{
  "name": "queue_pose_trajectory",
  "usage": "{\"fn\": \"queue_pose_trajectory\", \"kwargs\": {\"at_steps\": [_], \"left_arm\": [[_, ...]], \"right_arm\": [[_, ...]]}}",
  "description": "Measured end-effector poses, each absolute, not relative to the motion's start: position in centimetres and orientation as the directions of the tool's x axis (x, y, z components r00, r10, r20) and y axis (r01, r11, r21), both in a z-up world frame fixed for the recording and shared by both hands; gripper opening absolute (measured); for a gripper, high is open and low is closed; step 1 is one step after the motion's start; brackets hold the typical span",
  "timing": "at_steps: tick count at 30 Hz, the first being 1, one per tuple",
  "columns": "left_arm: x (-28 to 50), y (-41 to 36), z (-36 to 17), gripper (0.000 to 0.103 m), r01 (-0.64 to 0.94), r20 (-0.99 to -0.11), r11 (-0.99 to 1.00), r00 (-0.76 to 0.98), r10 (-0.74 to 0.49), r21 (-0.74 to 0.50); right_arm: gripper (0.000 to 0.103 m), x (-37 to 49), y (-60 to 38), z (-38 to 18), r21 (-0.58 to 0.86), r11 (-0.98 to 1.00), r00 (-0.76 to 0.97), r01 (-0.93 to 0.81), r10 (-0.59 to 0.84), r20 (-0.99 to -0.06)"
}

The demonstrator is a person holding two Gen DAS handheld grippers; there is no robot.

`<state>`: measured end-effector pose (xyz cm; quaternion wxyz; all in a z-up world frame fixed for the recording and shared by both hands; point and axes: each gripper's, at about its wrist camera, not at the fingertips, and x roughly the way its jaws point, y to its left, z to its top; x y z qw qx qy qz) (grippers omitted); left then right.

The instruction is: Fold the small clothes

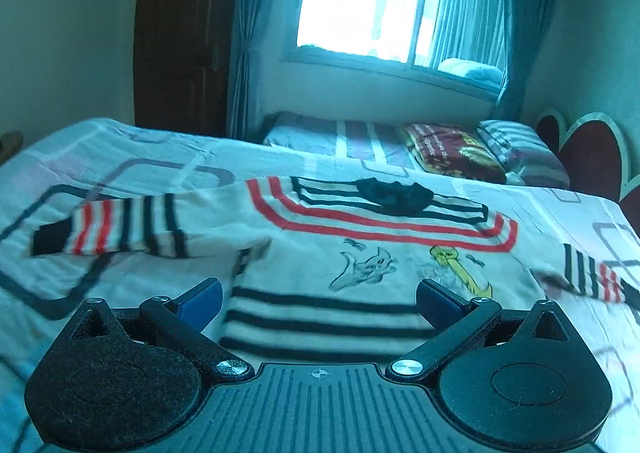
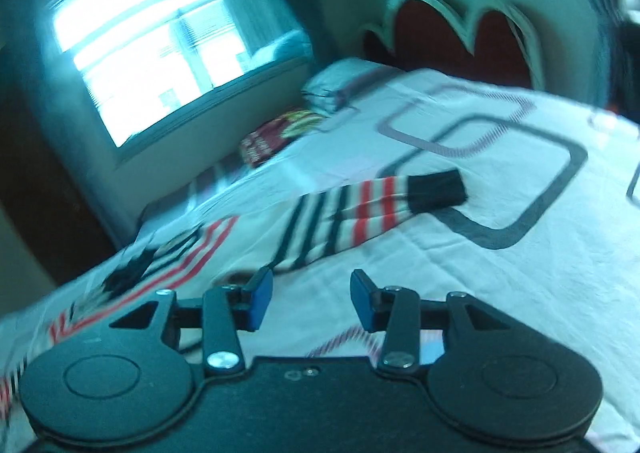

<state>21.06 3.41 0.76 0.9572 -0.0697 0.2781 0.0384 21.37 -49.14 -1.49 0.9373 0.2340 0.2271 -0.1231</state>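
Both sets of jaws stand released and hold nothing, the left gripper (image 1: 319, 299) above the hem of the cream knitted child's sweater with black and red stripes (image 1: 360, 253), the right gripper (image 2: 311, 303) facing its right sleeve (image 2: 360, 213). To fold cleanly, we should pinch each sleeve near its black cuff and carry it flat across the chest. The sweater lies spread on the white patterned bedsheet (image 2: 500, 293), body at twelve o'clock from the left jaws, sleeve at one o'clock from the right.
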Motion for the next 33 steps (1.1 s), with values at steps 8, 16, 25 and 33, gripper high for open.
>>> {"fn": "queue_pose_trajectory", "kwargs": {"at_steps": [8,16,25,33], "left_arm": [[30.2,-3.0,-3.7,0.103,-0.065,-0.639,0.994,0.769,-0.005,-0.085],[34.4,-5.7,-5.6,0.103,-0.076,-0.663,0.995,0.748,0.011,-0.068],[36.3,-1.7,-6.2,0.103,-0.133,-0.723,0.991,0.687,0.073,-0.027],[36.0,3.6,-7.3,0.103,-0.161,-0.72,0.987,0.686,0.103,-0.012]], "right_arm": [[0.037,29.9,-60.5,-9.7,0.575,0.646,0.824,0.502,-0.157,-0.544],[0.024,32.6,-61.1,-12.6,0.645,0.607,0.854,0.463,-0.112,-0.508],[0.008,33.6,-58.6,-11.2,0.485,0.711,0.823,0.51,-0.237,-0.517],[0.008,37.4,-48.0,-4.9,0.239,0.92,0.885,0.311,-0.188,-0.426]]}}
